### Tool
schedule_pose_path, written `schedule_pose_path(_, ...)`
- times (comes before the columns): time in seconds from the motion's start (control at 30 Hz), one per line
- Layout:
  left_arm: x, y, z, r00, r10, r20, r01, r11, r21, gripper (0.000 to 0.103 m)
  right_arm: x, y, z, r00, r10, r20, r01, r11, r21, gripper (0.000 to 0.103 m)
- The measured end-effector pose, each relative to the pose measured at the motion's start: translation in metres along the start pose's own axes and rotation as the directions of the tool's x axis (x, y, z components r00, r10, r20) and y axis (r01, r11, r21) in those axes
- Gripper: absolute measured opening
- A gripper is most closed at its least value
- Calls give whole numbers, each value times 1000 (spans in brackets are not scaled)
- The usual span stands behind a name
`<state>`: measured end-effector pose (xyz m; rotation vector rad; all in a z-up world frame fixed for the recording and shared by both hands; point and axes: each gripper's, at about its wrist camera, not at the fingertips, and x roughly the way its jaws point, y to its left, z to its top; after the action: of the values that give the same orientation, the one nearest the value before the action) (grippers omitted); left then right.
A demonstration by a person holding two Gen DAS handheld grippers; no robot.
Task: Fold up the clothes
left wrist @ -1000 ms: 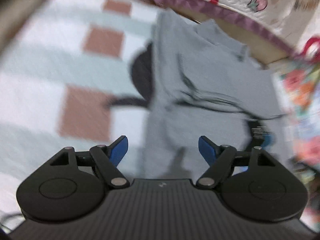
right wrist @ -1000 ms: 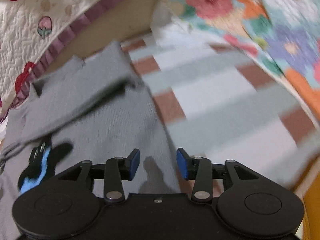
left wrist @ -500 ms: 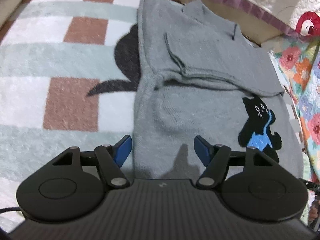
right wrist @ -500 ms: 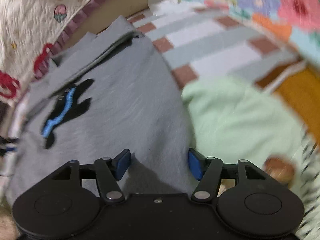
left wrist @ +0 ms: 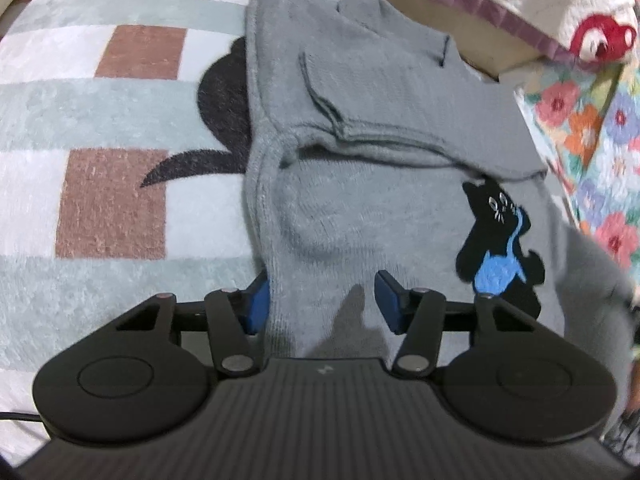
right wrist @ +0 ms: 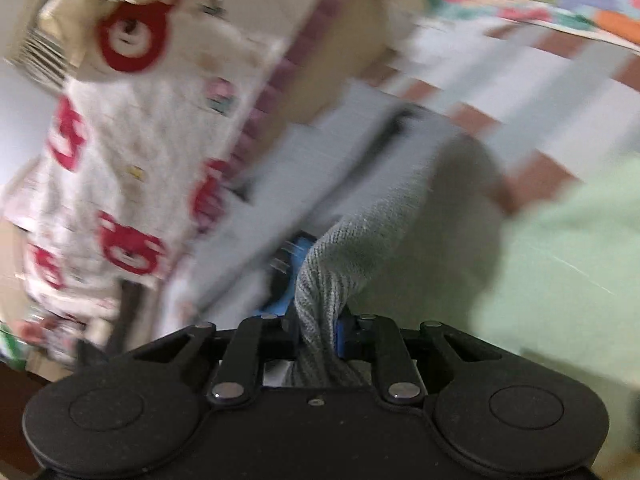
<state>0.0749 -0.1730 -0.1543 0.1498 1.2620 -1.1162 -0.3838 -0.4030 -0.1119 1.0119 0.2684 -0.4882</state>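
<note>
Grey sweater (left wrist: 380, 208) hem is straddled by the spread left gripper (left wrist: 322, 300) and pinched in the right gripper (right wrist: 316, 332).

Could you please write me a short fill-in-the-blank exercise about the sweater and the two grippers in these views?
1. The right gripper is shut on the grey ____.
2. The left gripper's jaws stand ____ over the sweater's hem.
3. The black cat motif has a ____ patch on it.

Missing words: sweater; open; blue
</note>
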Motion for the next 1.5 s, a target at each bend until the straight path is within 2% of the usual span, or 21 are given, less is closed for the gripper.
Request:
schedule_pose_path(0.07, 2, -3, -1, 1000, 8, -20, -7, 999, 33, 61, 14, 15, 16, 999, 50, 7, -50, 999, 2, 18)
schedule_pose_path(0.17, 4, -7, -3, 999, 11, -36, -9, 997, 73, 70, 45, 38, 46, 997, 41, -67, -47, 993, -104, 18)
schedule_pose_path(0.27, 3, -2, -3, 999, -22, -32, 23, 999, 34, 70, 78, 58, 79, 992, -33, -118, 10, 982, -191, 18)
schedule_pose_path(0.37, 2, 6, -2, 998, -56, -13, 55, 998, -25, 69, 92, 73, 103, 994, -33, -107, 9, 975, -220, 17)
schedule_pose_path(0.5, -3, 16, 0, 987, -153, 42, 157, 982, -107, 69, 110, 88, 141, 998, -23, -53, 9, 972, -235, 17)
schedule_pose_path(0.6, -14, 18, 3, 969, -215, 120, 230, 965, -129, 69, 120, 94, 170, 999, -38, 7, 39, 968, -248, 17)
schedule_pose_path(0.67, -26, 13, 4, 949, -250, 192, 272, 958, -95, 70, 128, 95, 187, 997, -61, 45, 70, 963, -259, 17)
schedule_pose_path(0.8, -50, -2, 5, 899, -324, 294, 331, 943, 27, 72, 150, 85, 206, 986, -146, 81, 163, 948, -274, 17)
schedule_pose_path(0.83, -54, -8, 5, 890, -337, 307, 333, 940, 67, 72, 156, 80, 206, 983, -169, 76, 183, 944, -275, 17)
schedule_pose_path(0.9, -55, -24, 3, 884, -352, 308, 319, 935, 153, 73, 164, 72, 205, 977, -202, 70, 214, 937, -277, 17)
schedule_pose_path(1.07, -34, -59, -2, 906, -370, 204, 297, 901, 315, 74, 181, 56, 204, 965, -251, 75, 262, 924, -278, 17)
schedule_pose_path(1.13, -24, -70, -7, 910, -387, 148, 314, 876, 366, 75, 188, 59, 208, 965, -248, 83, 261, 922, -286, 17)
schedule_pose_path(1.2, -12, -81, -15, 922, -383, 57, 327, 849, 416, 77, 195, 62, 211, 965, -250, 86, 264, 915, -306, 18)
schedule_pose_path(1.23, -4, -85, -18, 938, -346, 20, 306, 854, 422, 77, 203, 62, 210, 966, -255, 47, 256, 908, -332, 24)
schedule_pose_path(1.27, 4, -88, -20, 958, -287, -11, 266, 872, 410, 77, 211, 62, 208, 965, -262, 0, 245, 900, -359, 25)
schedule_pose_path(1.33, 22, -91, -22, 982, -174, -66, 186, 906, 381, 73, 230, 57, 194, 940, -325, -100, 249, 857, -450, 33)
schedule_pose_path(1.37, 26, -92, -22, 986, -148, -70, 163, 916, 366, 71, 233, 55, 184, 927, -363, -95, 275, 830, -485, 34)
schedule_pose_path(1.43, 26, -93, -23, 989, -136, -65, 150, 916, 372, 71, 234, 51, 162, 898, -436, -54, 339, 766, -546, 41)
schedule_pose_path(1.5, 26, -94, -25, 991, -124, -59, 137, 916, 378, 71, 220, 55, 148, 901, -433, 10, 364, 746, -558, 48)
